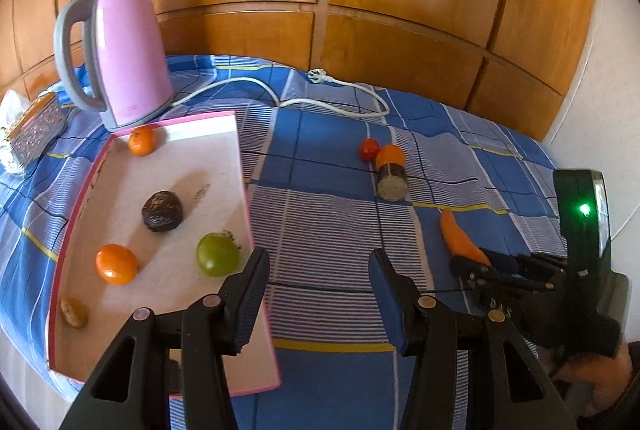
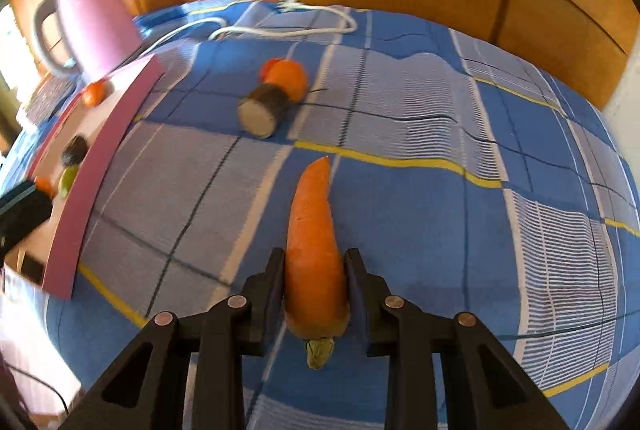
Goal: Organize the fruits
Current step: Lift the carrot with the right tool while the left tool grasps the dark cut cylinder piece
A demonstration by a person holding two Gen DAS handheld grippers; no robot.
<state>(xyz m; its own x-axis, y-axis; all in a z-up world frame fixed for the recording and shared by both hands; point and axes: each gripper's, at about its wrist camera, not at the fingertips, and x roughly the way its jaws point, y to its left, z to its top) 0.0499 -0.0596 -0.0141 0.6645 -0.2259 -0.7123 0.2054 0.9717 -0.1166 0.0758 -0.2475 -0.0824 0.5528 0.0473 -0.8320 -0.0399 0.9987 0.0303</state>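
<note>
A pink-rimmed tray lies on the blue checked bedspread and holds two oranges, a green tomato, a dark round fruit and a small brown piece. My left gripper hangs open just right of the tray's near corner, with nothing between its fingers. My right gripper is shut on the thick end of a carrot, whose tip points away from me. In the left wrist view the carrot is at the right, above the cloth. A red tomato and an orange fruit lie further back.
A dark cylinder lies on its side against the orange fruit. A pink kettle stands behind the tray, and its white cord runs across the bedspread. A patterned box sits at the far left. Wooden panels close off the back.
</note>
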